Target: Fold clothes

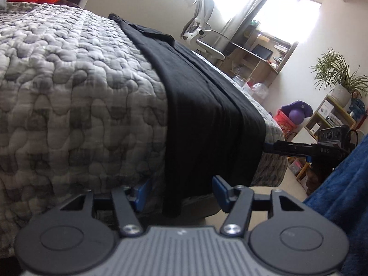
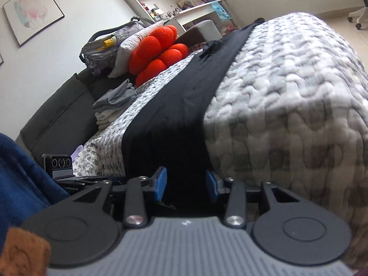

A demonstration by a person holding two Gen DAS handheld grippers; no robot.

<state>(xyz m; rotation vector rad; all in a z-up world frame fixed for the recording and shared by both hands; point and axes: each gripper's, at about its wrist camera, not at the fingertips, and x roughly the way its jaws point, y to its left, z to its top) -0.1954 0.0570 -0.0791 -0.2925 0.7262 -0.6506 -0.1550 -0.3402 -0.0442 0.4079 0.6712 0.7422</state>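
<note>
Black cloth lay folded along the quilted bed (hem overhanging); my left gripper and right gripper stood with jaws apart, clamping nothing.

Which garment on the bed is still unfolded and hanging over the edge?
The long black garment, stretched flat across the quilt and draped over its edge. The grey and cream clothes sit folded in a stack beside the orange cushion.
</note>
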